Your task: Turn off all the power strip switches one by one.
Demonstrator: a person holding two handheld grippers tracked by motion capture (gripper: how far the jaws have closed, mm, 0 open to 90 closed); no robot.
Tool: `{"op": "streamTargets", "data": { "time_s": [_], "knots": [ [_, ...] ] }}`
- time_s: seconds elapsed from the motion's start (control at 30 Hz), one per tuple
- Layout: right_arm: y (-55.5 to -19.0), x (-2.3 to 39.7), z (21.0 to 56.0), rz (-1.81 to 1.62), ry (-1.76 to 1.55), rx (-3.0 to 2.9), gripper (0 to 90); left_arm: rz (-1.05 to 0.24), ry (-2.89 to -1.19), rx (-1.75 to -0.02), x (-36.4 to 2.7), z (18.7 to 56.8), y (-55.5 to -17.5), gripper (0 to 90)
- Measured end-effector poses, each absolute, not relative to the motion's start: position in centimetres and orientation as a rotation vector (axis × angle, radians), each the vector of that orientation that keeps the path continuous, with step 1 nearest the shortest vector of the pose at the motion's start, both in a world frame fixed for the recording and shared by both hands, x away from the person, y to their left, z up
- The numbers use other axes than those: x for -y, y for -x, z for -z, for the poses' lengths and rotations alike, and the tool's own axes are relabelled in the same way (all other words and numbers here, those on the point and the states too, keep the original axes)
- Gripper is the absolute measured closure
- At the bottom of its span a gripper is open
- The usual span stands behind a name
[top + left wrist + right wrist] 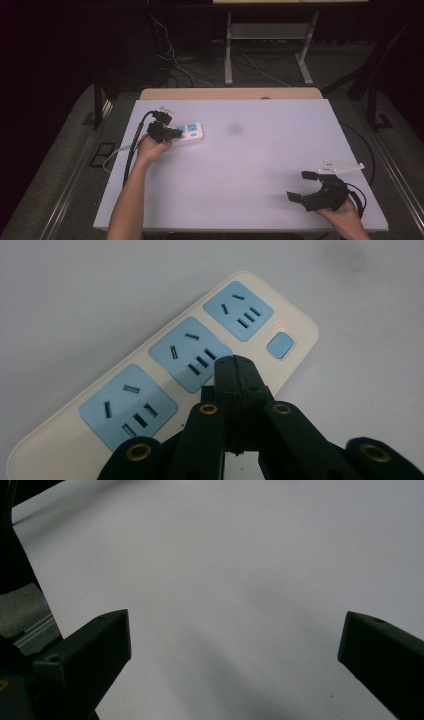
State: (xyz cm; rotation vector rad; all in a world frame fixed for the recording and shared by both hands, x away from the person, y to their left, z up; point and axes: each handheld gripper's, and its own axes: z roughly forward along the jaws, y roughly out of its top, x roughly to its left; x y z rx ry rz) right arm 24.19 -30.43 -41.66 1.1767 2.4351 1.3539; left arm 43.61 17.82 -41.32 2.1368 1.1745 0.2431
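Power strip look: a cream-white power strip [165, 365] with rounded corners is seen, carrying three pale blue socket panels in a row, each cut with dark slots. A small blue square button [280, 345] is set at one end, and a tiny red dot is lit just beside it.

Power strip place: it is laid flat on the white desk [250, 160], toward the desk's far left part, with a white cord [112, 156] trailed off the strip's left end over the desk edge.

Strip vs left hand-held gripper: the left hand-held gripper [235, 371] is held right over the strip's near long edge, tips pointed at the middle socket panel. Whether the tips are actually touching the plastic can't be told. In the high view the left hand-held gripper [176, 133] is seen on the strip's left half, gripped by the left hand [152, 149].

Left hand-held gripper state: its jaws are pressed together tip to tip, nothing is pinched between them.

Strip vs right hand-held gripper: the right hand-held gripper [302, 186] is kept well apart from the strip, off to the strip's right and nearer the person, above bare desk.

Right hand-held gripper state: jaws are spread wide, nothing is held, and plain white desk is seen between them in the right gripper view.
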Motion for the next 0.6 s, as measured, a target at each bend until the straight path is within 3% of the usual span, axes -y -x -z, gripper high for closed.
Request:
{"op": "streamTargets", "data": {
  "time_s": [0.6],
  "knots": [
    [-24.11, 30.30, 41.69, -1.350, -1.169, -2.444, 0.5, -0.198, -2.123, -1.184, -17.78, 41.39, -43.71, 89.6]
  ]
}}
